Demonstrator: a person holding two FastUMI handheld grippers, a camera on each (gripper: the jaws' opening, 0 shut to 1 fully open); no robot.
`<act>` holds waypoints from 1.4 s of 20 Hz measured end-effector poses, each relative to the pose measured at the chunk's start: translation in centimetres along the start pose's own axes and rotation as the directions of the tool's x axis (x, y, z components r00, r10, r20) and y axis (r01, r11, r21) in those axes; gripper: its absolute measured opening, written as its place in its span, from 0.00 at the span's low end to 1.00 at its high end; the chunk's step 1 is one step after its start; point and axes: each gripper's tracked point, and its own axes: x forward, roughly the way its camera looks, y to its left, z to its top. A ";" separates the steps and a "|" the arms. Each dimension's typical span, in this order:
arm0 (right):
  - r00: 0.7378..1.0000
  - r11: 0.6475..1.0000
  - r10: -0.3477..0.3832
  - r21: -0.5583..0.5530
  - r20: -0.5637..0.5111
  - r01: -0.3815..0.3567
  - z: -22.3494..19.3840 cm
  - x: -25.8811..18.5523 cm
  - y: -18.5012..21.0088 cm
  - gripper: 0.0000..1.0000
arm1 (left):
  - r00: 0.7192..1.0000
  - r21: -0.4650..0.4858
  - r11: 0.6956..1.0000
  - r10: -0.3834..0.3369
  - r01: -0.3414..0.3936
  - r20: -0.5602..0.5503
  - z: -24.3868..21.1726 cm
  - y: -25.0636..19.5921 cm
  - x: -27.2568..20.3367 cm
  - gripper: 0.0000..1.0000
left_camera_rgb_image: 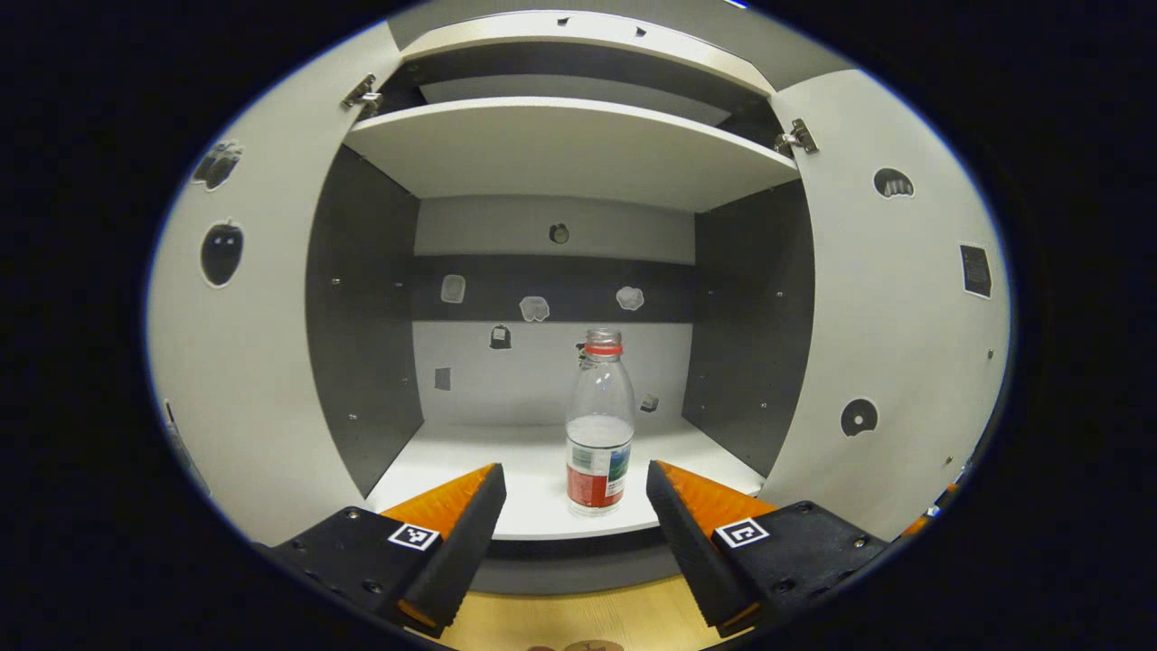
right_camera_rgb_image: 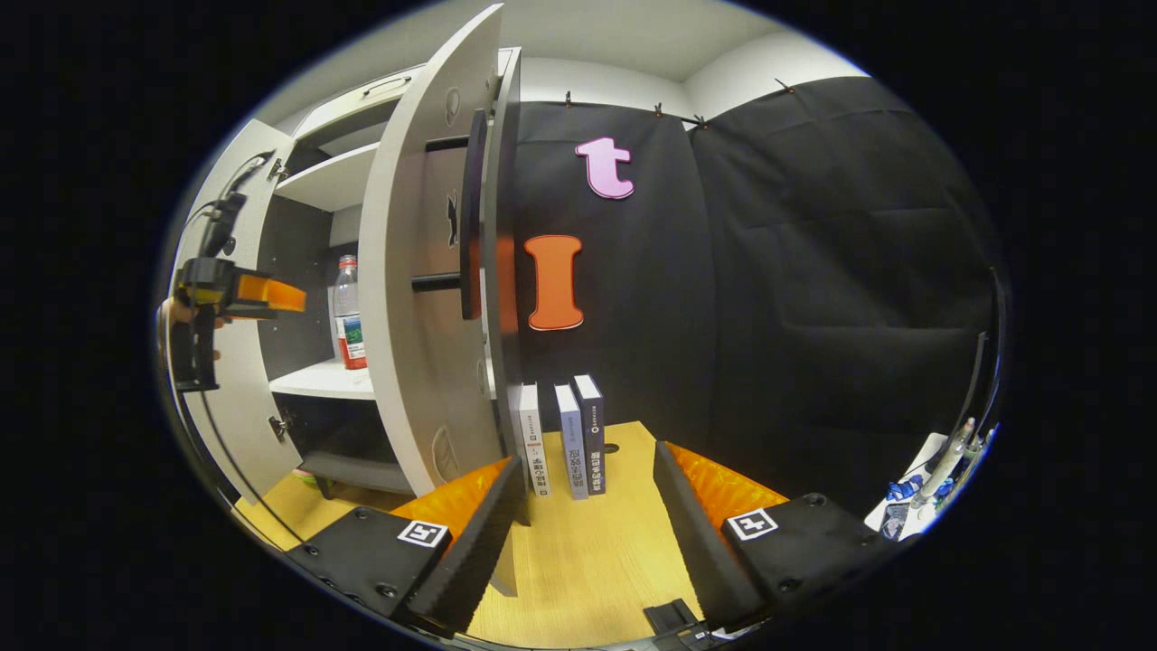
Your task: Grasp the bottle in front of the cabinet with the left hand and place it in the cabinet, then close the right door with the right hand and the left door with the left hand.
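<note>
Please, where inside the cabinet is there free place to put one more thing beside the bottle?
The lower shelf is bare left of the bottle, up to the dark side wall, and also behind it. A narrower bare strip lies on its right. The upper shelf top is hidden from here.

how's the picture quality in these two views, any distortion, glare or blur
Left gripper view: sharp, evenly lit, but fisheye bows the cabinet doors and shelf; the bottle is crisp. Right gripper view: the open door curves strongly, books stay readable, edges dim.
</note>
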 end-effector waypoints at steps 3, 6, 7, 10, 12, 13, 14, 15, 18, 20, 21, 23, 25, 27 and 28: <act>0.999 0.999 0.043 0.013 -0.014 -0.043 -0.3 1.2 1.4 0.96 | 0.999 -0.032 0.999 0.027 -0.026 0.026 -1.0 1.7 -4.2 0.95; 0.999 0.999 0.035 0.038 -0.019 -0.034 -0.4 1.9 1.6 0.96 | 0.999 -0.024 0.999 0.040 -0.039 0.035 -2.6 2.9 -8.5 0.94; 1.000 0.999 0.023 0.030 -0.011 -0.023 -0.2 2.1 1.3 0.96 | 0.999 -0.031 0.999 0.037 -0.036 0.029 -3.5 3.0 -9.5 0.95; 1.000 1.000 0.021 0.001 0.003 -0.021 0.0 2.1 1.7 0.96 | 1.000 -0.078 0.997 0.010 -0.009 0.014 -5.5 2.9 -12.1 0.95; 1.000 0.999 0.014 -0.037 0.011 -0.013 0.3 1.9 2.0 0.95 | 1.000 -0.115 0.993 0.004 -0.005 -0.001 -6.5 3.3 -13.0 0.95; 1.000 0.998 0.014 -0.055 0.016 -0.013 0.3 1.8 2.4 0.95 | 1.000 -0.129 0.992 0.010 -0.011 -0.005 -6.8 3.6 -13.2 0.95; 1.000 0.998 0.020 -0.065 0.019 -0.018 0.4 1.7 3.1 0.95 | 1.000 -0.142 0.990 0.016 -0.016 -0.005 -6.9 4.1 -13.5 0.95; 0.999 0.997 0.033 -0.065 0.017 -0.031 0.2 1.6 4.0 0.95 | 1.000 -0.151 0.988 0.019 -0.019 -0.001 -6.9 4.4 -13.5 0.95; 0.996 0.994 0.088 -0.058 0.009 -0.088 -0.1 1.9 7.1 0.95 | 1.000 -0.146 0.989 0.016 -0.013 0.022 -6.6 4.8 -13.6 0.95; 0.993 0.991 0.116 -0.073 0.015 -0.114 0.1 2.0 9.0 0.95 | 0.999 -0.128 0.992 0.011 -0.007 0.030 -6.3 4.9 -13.5 0.95; 0.992 0.989 0.127 -0.080 0.018 -0.125 0.2 2.1 9.8 0.95 | 0.999 -0.122 0.992 0.012 -0.008 0.031 -6.3 5.1 -13.5 0.95; 0.989 0.986 0.145 -0.087 0.021 -0.143 0.0 2.2 11.3 1.00 | 0.999 -0.123 0.992 0.010 -0.005 0.038 -6.2 5.3 -13.6 0.95; 0.988 0.985 0.153 -0.086 0.023 -0.150 0.2 2.9 11.7 1.00 | 0.999 -0.128 0.992 0.009 -0.004 0.040 -6.3 5.5 -13.6 0.95; 0.986 0.984 0.164 -0.078 0.023 -0.162 0.1 3.2 12.5 0.95 | 0.999 -0.131 0.991 0.010 -0.005 0.040 -6.3 5.8 -13.8 0.95; 0.985 0.983 0.172 -0.076 0.022 -0.170 0.0 3.4 13.1 0.95 | 0.999 -0.131 0.991 0.014 -0.009 0.039 -6.4 6.0 -13.9 0.95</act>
